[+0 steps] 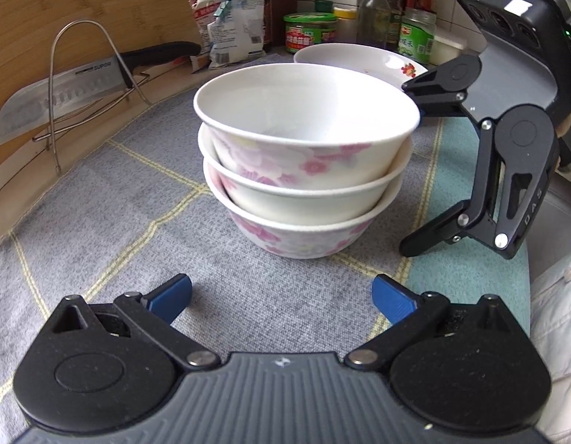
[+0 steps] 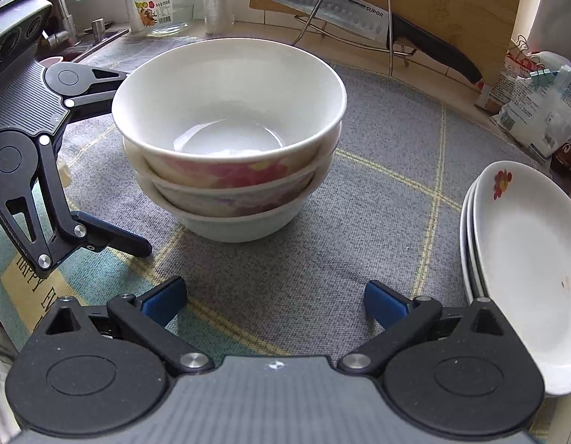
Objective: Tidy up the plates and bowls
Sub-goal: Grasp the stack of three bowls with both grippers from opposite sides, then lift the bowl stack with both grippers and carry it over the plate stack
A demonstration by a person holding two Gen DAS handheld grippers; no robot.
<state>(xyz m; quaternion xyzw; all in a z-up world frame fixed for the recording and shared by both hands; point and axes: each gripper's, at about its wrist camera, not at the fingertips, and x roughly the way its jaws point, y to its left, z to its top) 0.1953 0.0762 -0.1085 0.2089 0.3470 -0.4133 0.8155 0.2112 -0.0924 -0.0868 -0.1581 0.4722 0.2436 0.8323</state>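
The left tongs [image 1: 281,298] are standing spread, with nothing between the blue pads [image 1: 172,294], and they are hovering low over the grey mat [image 1: 100,222] just before the bowls [image 1: 304,155]. The right tongs [image 2: 274,301] are spread too and are holding nothing; they are facing the same bowls from the other side. In each view the other tongs are showing beside the stack, wide apart, one finger near the top rim and one low near the mat, not touching the bowls as far as I can tell.

Three bowls with pink flowers are sitting nested, upright, in the middle of the mat on the worktop. The plates [image 2: 522,259], white with small red flowers, are lying stacked at the right of the right tongs, apart from the bowls.

Further back a knife [image 1: 56,100] is resting in a wire rack [image 1: 85,85] against a wooden board [image 1: 82,3]. Bags [image 1: 230,22], jars [image 1: 309,31] and bottles [image 1: 374,14] are standing along the wall
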